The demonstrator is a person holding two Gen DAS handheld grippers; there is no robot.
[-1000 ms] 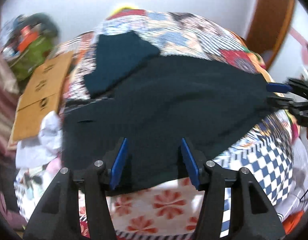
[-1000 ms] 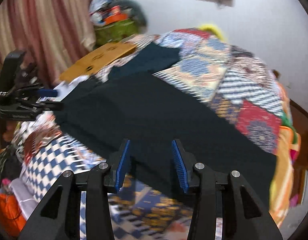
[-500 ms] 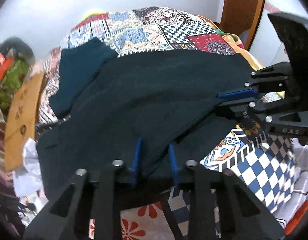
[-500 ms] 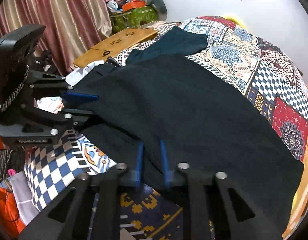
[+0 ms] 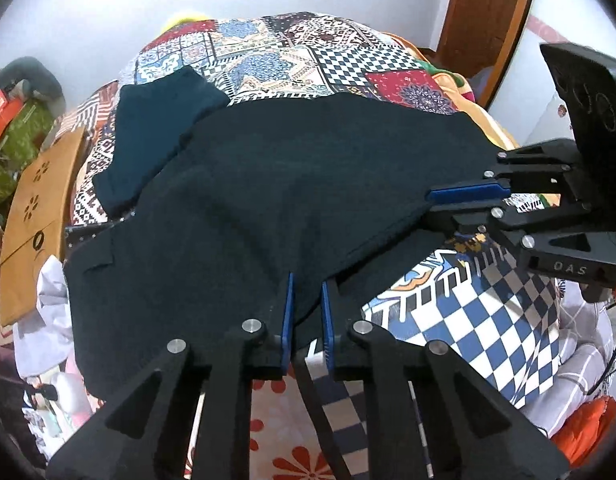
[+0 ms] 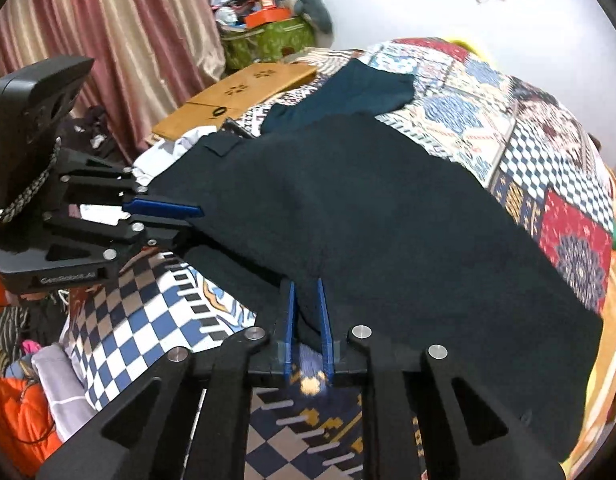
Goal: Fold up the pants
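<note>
Dark navy pants (image 5: 291, 184) lie spread across a patchwork bedspread (image 5: 291, 48); they also show in the right wrist view (image 6: 388, 216). My left gripper (image 5: 306, 280) is shut on the near edge of the pants. My right gripper (image 6: 305, 288) is shut on the same near edge, further along. Each gripper shows from the side in the other's view: the right one (image 5: 432, 208), the left one (image 6: 195, 220), both pinching the lifted upper layer of cloth.
A folded teal garment (image 5: 155, 128) lies on the bed beyond the pants. A brown cardboard piece (image 5: 39, 200) lies at the bed's left side. Curtains (image 6: 107, 40) and a green bag (image 6: 267, 40) stand beyond. A wooden headboard (image 5: 492, 20) is at the right.
Both grippers were open above the pants' near edge a second ago. They have since closed on the cloth and hold its edge slightly lifted.
</note>
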